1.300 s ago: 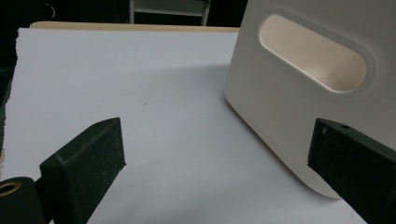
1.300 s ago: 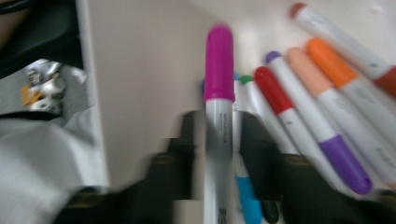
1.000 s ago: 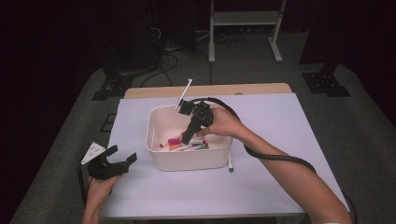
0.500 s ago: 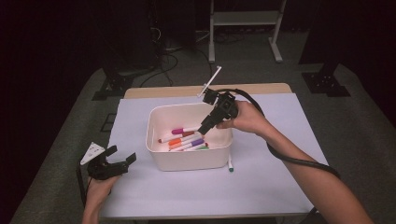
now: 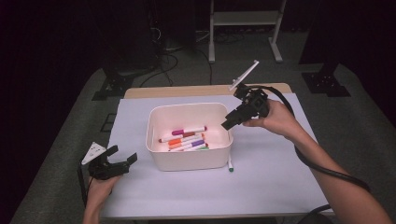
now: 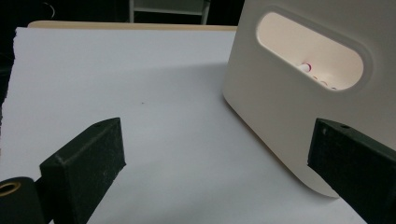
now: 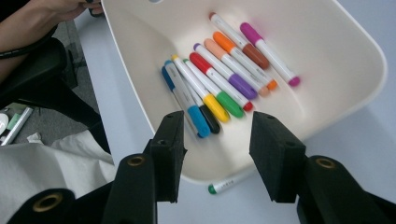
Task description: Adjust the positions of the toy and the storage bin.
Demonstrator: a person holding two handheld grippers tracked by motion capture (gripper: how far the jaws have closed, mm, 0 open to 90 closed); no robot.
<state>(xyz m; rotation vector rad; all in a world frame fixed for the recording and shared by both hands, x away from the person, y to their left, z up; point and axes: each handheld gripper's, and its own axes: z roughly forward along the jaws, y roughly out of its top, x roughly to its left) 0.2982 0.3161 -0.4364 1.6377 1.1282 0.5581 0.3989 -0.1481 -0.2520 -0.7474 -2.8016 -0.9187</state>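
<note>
My right claw point(image 7: 217, 121) is released. Its jaws have just been opening and there is nothing between them. It hangs in the air above the bin's right-hand rim, tilted down and back toward me.

Nearest to it, straight below the gap in the right gripper view, lies the stray marker point(image 7: 229, 184). It rests on the surface point(image 5: 261, 186), just outside the bin point(image 7: 373, 51) at its near corner. From the high view that marker point(image 5: 229, 164) sits below and on my side of the right claw point(image 5: 229, 123). Its green end is toward me and its length runs alongside the bin's end wall.

That is what the next move turns on, I think. In the right gripper view the marker runs nearly from jaw to jaw, so I would have to roll the wrist to close across its barrel. Part of it is hidden under the bin's rim.

Beyond it, inside the bin, the other markers point(image 7: 224, 79) lie side by side on the floor.

Farthest off, my left claw point(image 5: 123, 156) rests on the surface with its jaws apart and empty. The whole bin stands between it and the stray marker, so the right hand is the nearer one.
</note>
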